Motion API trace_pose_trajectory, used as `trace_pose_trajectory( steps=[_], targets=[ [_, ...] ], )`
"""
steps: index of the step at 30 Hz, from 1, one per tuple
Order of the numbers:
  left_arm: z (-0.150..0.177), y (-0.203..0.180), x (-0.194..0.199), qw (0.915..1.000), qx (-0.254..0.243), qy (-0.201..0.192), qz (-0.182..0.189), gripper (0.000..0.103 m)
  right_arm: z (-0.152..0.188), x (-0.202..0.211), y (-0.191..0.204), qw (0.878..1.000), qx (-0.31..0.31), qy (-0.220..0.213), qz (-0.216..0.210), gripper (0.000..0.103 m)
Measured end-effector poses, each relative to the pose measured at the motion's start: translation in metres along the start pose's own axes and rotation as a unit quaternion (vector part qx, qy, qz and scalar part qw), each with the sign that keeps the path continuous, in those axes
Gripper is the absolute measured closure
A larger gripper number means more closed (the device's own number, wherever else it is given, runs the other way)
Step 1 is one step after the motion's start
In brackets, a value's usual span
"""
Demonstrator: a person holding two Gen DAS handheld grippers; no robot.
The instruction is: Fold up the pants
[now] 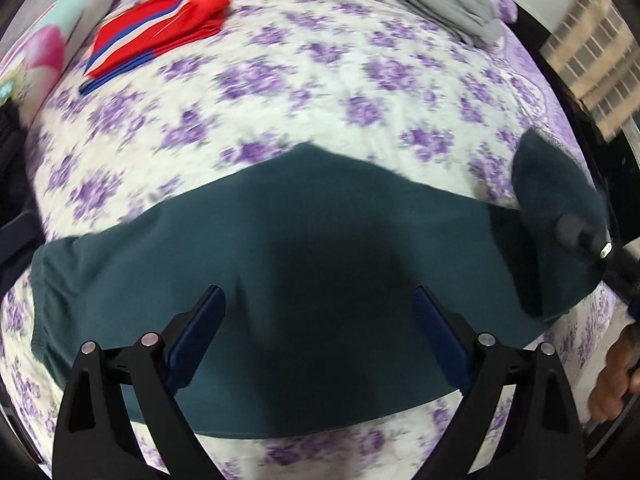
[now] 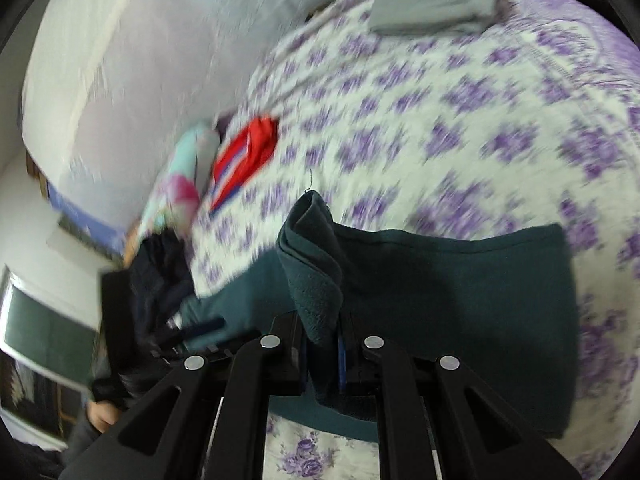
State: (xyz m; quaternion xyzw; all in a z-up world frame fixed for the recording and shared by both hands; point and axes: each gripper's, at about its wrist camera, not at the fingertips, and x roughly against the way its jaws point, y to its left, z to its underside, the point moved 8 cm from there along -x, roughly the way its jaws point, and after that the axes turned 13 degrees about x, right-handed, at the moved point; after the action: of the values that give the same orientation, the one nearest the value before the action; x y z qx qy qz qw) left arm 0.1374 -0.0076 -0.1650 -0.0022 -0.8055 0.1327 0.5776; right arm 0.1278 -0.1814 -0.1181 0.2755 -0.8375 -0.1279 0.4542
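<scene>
From my left wrist view, far left: a pastel pillow [image 1: 60, 52] at the bed's edge, then folded red shorts with blue and white stripes [image 1: 160, 28] lying on the purple-flowered bedspread [image 1: 320, 92]. Centre: the dark teal pants [image 1: 300, 240] spread flat across the near part of the bed, under my left gripper [image 1: 318, 332], whose blue-padded fingers [image 1: 200, 332] stand wide apart above the cloth, gripping nothing. Upper right: a folded grey garment [image 1: 444, 0] near the far edge of the bed. Right edge: one end of the pants is lifted and bunched at my right gripper [image 1: 580, 236], with part of a hand [image 1: 612, 376] below it. In my right wrist view, the right gripper [image 2: 322, 360] is clamped tight on a bunched fold of the pants [image 2: 440, 280], which stands up between the fingers; the rest of the cloth lies on the bedspread to the right. Both views are motion-blurred.
</scene>
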Motion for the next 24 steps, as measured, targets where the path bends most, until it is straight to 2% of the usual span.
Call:
trace_pose_trajectory(
  steps=[5, 7, 8, 9, 10, 12, 14, 16, 18, 19, 20, 21, 22, 24],
  targets=[
    [0.0, 0.006, 0.0, 1.0, 0.003, 0.001, 0.0, 0.012, 0.019, -0.037, 0.014, 0.998, 0.045, 0.048, 0.018, 0.092],
    [0.001, 0.004, -0.002, 1.0, 0.002, 0.003, 0.001, 0.012, 0.026, -0.049, 0.013, 0.996, 0.054, 0.065, 0.029, 0.089],
    [0.001, 0.004, -0.002, 1.0, 0.001, 0.005, 0.001, 0.012, 0.031, -0.055, 0.013, 0.995, 0.056, 0.078, 0.034, 0.08],
    [0.001, 0.003, -0.003, 1.0, 0.001, 0.006, 0.001, 0.012, 0.035, -0.059, 0.012, 0.994, 0.054, 0.088, 0.032, 0.067],
    [0.001, 0.001, -0.003, 1.0, 0.0, 0.006, 0.001, 0.012, 0.039, -0.062, 0.011, 0.994, 0.048, 0.093, 0.022, 0.05],
    [-0.003, -0.002, -0.001, 1.0, -0.003, 0.004, 0.002, 0.012, 0.039, -0.057, 0.013, 0.995, 0.033, 0.092, -0.002, 0.049],
    [-0.006, -0.005, 0.002, 1.0, -0.006, -0.001, 0.002, 0.012, 0.031, -0.038, 0.011, 0.996, 0.008, 0.072, -0.043, 0.049],
    [-0.011, -0.008, 0.007, 0.9999, -0.007, -0.009, 0.004, 0.012, 0.017, -0.011, 0.002, 0.998, -0.003, 0.039, -0.057, 0.049],
    [-0.014, -0.013, 0.008, 0.9999, -0.009, -0.012, 0.008, 0.012, 0.006, 0.018, -0.027, 1.0, -0.021, 0.005, -0.018, 0.049],
    [-0.015, -0.017, 0.008, 0.9998, -0.012, -0.013, 0.011, 0.012, 0.002, 0.032, -0.046, 0.999, -0.033, -0.01, 0.01, 0.053],
    [-0.015, -0.021, 0.008, 0.9997, -0.014, -0.013, 0.014, 0.012, -0.001, 0.041, -0.06, 0.998, -0.042, -0.021, 0.029, 0.061],
    [-0.014, -0.028, 0.006, 0.9996, -0.02, -0.01, 0.019, 0.012, -0.001, 0.047, -0.074, 0.997, -0.054, -0.026, 0.046, 0.064],
    [-0.012, -0.034, 0.004, 0.9994, -0.025, -0.007, 0.022, 0.012, -0.001, 0.051, -0.088, 0.996, -0.069, -0.029, 0.057, 0.07],
    [-0.007, -0.045, -0.002, 0.9989, -0.038, 0.001, 0.027, 0.012, 0.0, 0.046, -0.1, 0.995, -0.078, -0.026, 0.057, 0.074]
  ],
)
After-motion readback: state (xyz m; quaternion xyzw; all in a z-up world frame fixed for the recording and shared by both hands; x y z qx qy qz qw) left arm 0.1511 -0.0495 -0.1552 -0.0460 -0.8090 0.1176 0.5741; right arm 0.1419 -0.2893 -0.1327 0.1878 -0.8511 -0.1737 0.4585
